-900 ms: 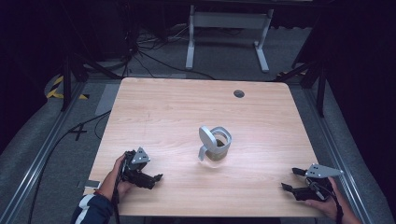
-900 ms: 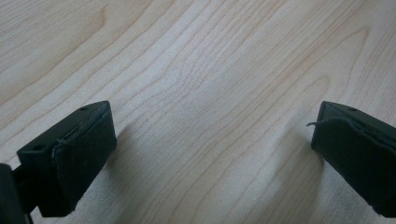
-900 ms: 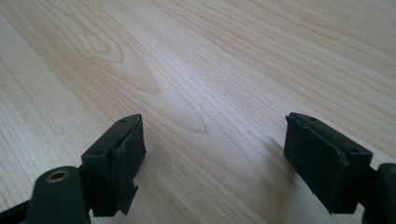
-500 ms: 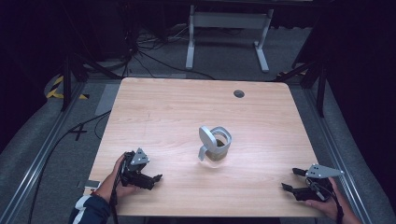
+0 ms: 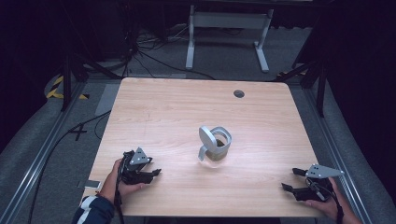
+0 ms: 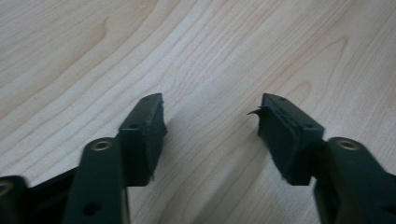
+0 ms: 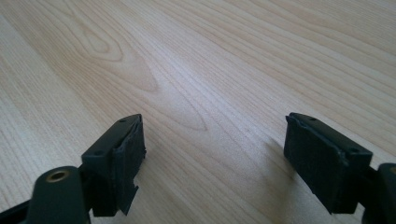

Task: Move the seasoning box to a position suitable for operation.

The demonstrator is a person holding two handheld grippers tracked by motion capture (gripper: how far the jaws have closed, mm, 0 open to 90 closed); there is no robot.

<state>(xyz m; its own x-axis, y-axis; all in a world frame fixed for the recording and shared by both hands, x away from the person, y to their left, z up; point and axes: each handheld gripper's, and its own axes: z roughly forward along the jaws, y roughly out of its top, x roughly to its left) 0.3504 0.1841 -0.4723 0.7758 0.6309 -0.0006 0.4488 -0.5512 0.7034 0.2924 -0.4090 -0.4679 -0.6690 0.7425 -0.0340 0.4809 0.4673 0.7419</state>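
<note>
nothing has moved over the last second: left gripper (image 5: 150, 169) and right gripper (image 5: 295, 179) stay parked at the table's (image 5: 154, 112) near corners, jaws spread, empty. lidded jar (image 5: 215, 144), lid flipped up, sits mid-table, untouched. looks like pre-start idle.

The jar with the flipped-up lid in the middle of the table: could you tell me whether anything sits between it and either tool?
Nothing visible does. The jar stands alone mid-table; bare wooden table lies between it and the left tool and the right tool. Both tools are open, with bare wood between their jaws.
</note>
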